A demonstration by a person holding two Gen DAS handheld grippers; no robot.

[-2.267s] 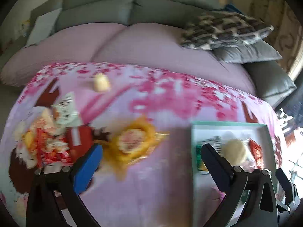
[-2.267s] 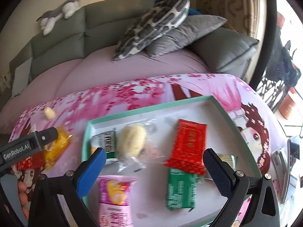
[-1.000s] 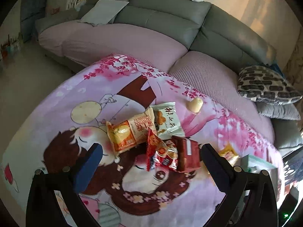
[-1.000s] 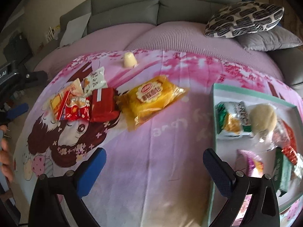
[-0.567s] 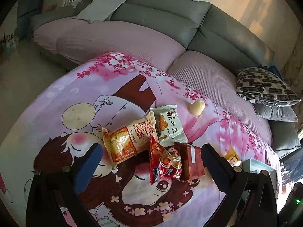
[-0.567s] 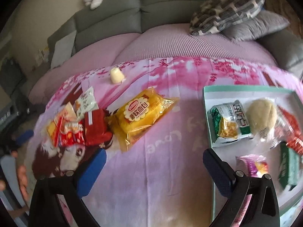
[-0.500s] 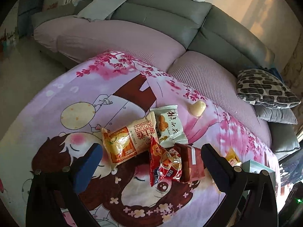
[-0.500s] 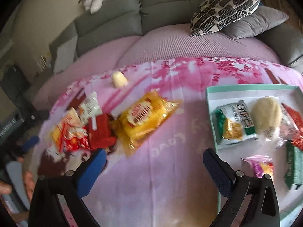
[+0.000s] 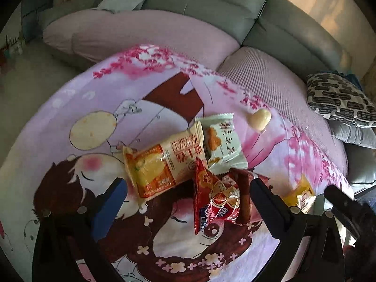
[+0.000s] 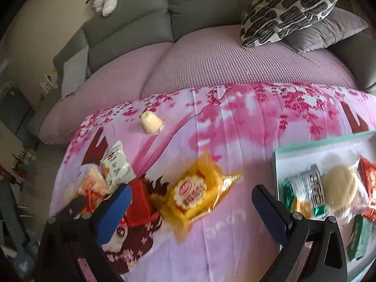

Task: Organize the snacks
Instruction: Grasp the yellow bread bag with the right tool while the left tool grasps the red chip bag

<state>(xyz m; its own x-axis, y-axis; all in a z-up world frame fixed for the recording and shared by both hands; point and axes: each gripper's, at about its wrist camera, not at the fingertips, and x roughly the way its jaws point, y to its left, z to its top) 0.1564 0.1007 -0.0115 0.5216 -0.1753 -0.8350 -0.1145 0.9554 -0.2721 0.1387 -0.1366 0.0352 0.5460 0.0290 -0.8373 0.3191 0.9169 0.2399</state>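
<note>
My left hand-held gripper (image 9: 185, 189) hangs open and empty above the overlapping snack pile (image 9: 188, 162). My right hand-held gripper (image 10: 191, 198), also open, frames the yellow packet (image 10: 193, 191), somewhat blurred. Closing left could pinch two wrappers together.

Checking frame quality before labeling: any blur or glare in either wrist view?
Right wrist: motion blur smears the yellow snack pack and tray contents. Left wrist: sharper, print on the red packet legible; heavy fisheye bending, dim, no glare.
</note>
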